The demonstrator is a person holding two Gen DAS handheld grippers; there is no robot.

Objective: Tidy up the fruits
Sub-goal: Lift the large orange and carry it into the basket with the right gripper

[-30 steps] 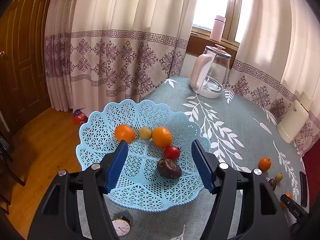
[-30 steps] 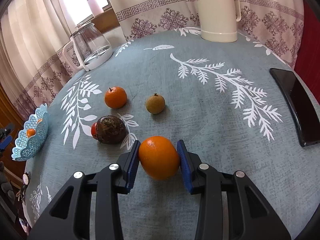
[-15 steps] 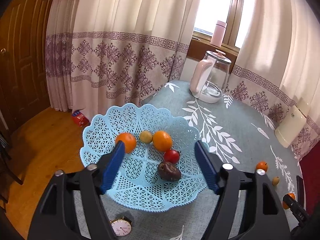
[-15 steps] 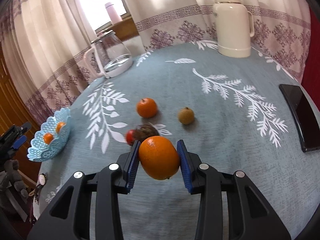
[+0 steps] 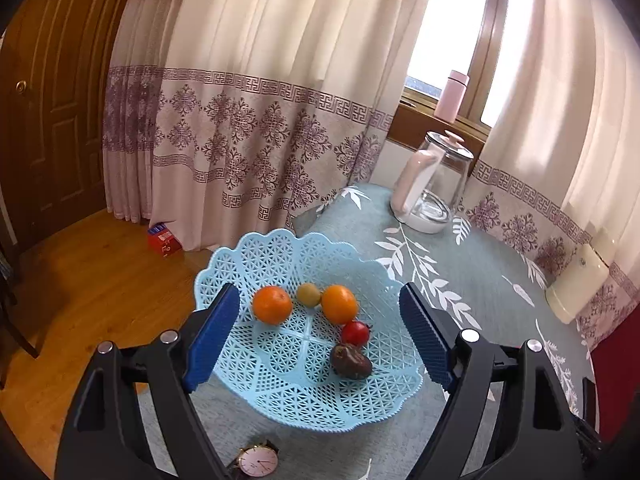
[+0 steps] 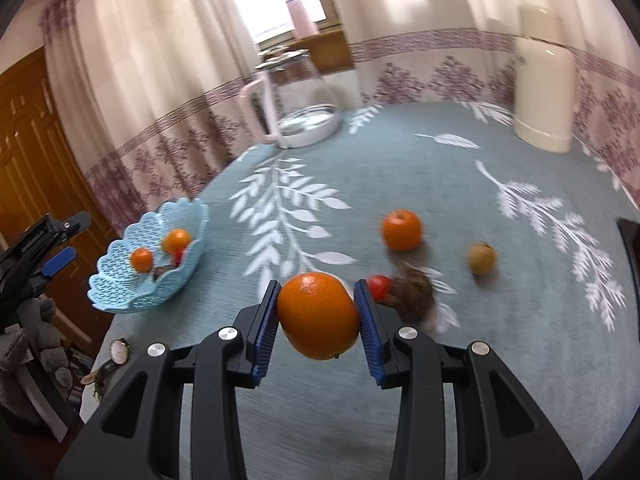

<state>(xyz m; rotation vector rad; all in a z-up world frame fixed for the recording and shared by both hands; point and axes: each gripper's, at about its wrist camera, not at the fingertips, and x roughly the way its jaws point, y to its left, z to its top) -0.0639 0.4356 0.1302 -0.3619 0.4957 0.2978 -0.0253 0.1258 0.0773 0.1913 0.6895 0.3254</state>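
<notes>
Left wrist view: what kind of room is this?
Most likely a home dining or living room: floor-length patterned curtains at a window, a wooden door, and a cloth-covered table with a glass kettle.

Patterned curtains [image 5: 248, 120], bright window [image 5: 448, 28], wood door [image 5: 52, 92] & floor [image 5: 92, 276].

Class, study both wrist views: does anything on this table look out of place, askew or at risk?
Two things. The blue basket sits at the table's edge, its rim apparently overhanging the floor side. A wristwatch lies beside it near the same edge, an odd item among fruit. Nothing looks spilled or damaged.
</notes>
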